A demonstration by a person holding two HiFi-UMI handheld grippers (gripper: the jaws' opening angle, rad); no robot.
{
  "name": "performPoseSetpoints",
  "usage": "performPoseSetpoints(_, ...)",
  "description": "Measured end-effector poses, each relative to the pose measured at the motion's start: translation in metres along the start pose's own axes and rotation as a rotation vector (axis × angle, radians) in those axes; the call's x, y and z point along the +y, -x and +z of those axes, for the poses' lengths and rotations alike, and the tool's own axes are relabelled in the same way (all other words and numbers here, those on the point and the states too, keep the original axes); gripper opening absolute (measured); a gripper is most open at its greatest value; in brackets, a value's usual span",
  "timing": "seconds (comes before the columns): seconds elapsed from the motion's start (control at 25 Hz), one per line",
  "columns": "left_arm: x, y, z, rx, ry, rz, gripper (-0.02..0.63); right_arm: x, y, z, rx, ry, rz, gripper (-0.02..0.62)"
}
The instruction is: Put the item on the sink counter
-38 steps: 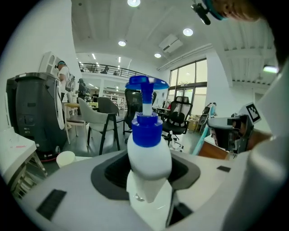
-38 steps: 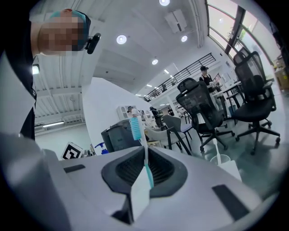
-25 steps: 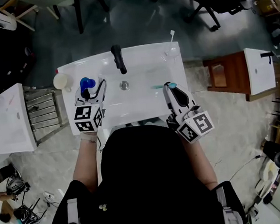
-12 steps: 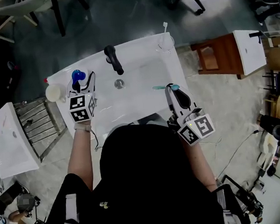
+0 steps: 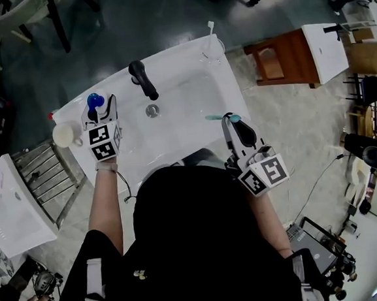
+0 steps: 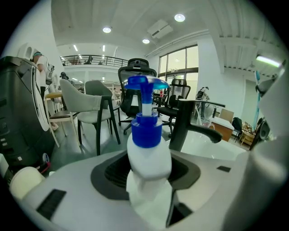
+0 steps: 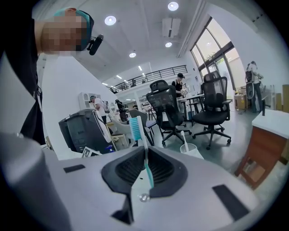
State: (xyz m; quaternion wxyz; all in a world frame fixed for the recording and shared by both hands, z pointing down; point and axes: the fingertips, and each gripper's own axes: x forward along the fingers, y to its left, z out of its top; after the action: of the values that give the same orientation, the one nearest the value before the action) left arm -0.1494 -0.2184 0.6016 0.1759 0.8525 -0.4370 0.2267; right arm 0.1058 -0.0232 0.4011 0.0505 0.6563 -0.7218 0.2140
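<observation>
Left tool (image 5: pixel 99 108): pinching the white body of a pump bottle (image 6: pixel 148 151) low down, with the blue pump head upright above the jaws
Why held so: I'd say the low grip keeps the bottle standing and leaves its base free to meet the surface flat. That is a judgement, as the base itself is hidden from me
Where the bottle is: over the rear left corner of the sink worktop (image 5: pixel 231 94), left of the black tap (image 5: pixel 142 80); I cannot tell whether it is touching down or hovering just above
Right tool (image 5: pixel 233 124): pressed together on the handle of a teal toothbrush (image 7: pixel 143 158), whose bristled end sticks out past the jaws
Where the toothbrush is: at the right side of the basin (image 5: pixel 179 114), brush head pointing inward over it
Why parked there: my guess is that the right side waits clear while the left does the placing
Nearby: a cream cup (image 5: pixel 62 134) at the left edge, just beside the left tool — the thing to avoid nudging
Step in hand: setting the bottle down, release not yet made
</observation>
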Motion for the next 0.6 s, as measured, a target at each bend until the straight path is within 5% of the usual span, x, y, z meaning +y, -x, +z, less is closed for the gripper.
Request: performPoseSetpoints(0.6, 0.007, -0.010, -0.013, -0.008, -0.046, 0.016, 0.219, -0.001, 0.003, -0.005, 0.007, -0.001, -0.020, 0.046)
